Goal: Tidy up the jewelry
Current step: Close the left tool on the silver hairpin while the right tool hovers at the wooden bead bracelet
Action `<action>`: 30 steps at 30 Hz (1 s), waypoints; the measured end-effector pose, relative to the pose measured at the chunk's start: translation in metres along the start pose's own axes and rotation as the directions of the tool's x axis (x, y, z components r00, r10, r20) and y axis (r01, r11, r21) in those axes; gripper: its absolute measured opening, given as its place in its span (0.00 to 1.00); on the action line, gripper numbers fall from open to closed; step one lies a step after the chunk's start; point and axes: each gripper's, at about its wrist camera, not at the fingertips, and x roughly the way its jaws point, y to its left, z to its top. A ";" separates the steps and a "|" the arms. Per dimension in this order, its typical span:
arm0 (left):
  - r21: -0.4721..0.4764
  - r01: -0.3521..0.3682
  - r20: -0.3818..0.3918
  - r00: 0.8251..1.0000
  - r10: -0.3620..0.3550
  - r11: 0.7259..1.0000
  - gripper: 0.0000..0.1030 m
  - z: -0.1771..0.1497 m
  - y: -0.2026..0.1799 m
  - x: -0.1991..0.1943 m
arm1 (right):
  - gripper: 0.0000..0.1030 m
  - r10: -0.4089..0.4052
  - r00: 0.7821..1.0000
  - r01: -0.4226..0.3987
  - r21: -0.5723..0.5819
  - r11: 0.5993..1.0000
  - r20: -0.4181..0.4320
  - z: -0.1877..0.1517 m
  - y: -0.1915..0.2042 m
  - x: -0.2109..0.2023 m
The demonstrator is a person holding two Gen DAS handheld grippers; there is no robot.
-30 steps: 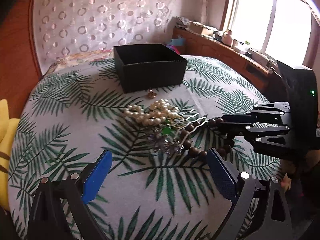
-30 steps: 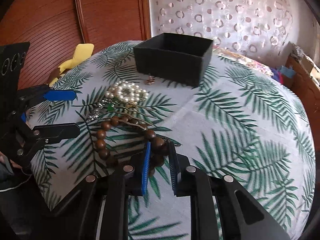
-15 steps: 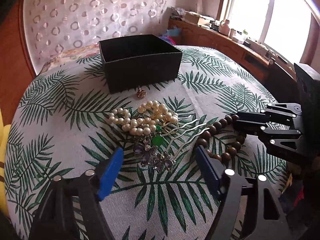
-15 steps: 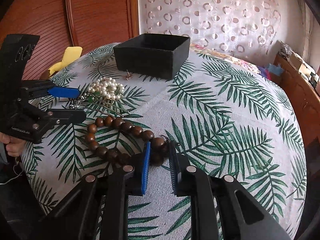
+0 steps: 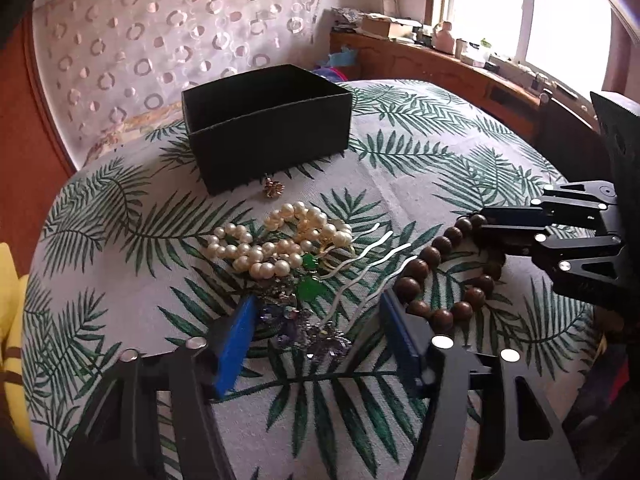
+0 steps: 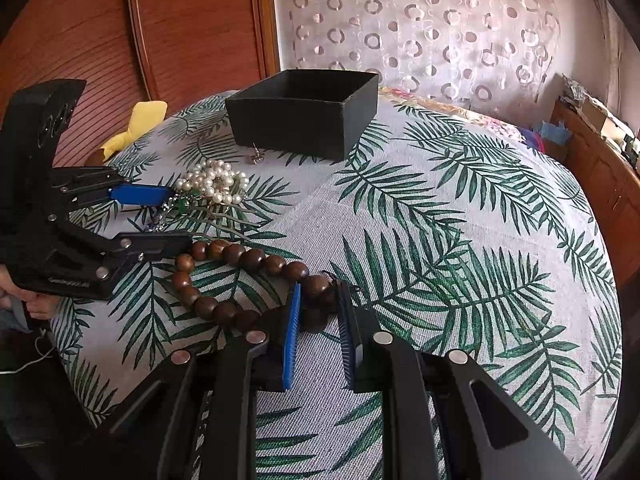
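Jewelry pile (image 5: 280,248) on palm-print tablecloth (image 6: 460,240), left claw (image 5: 316,332) spread, right claw (image 6: 318,312) pinching wooden bracelet (image 6: 240,258).

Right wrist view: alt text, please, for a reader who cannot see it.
The right claw grips a wooden bead bracelet on a leaf-print tablecloth. Beyond lie pearls and an open black box; the left claw stands open at left.

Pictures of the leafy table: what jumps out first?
The right gripper pinching a brown bead bracelet near the table's front. Left of it, white pearls lie heaped with a purple flower hair comb between the open left gripper fingers. Behind stands a black box.
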 end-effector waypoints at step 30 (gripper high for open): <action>-0.038 0.014 0.071 0.997 -0.011 0.999 0.07 -0.019 0.018 -0.052 | 0.20 0.020 1.000 -0.020 0.017 1.000 0.001 -0.001 -0.002 -0.001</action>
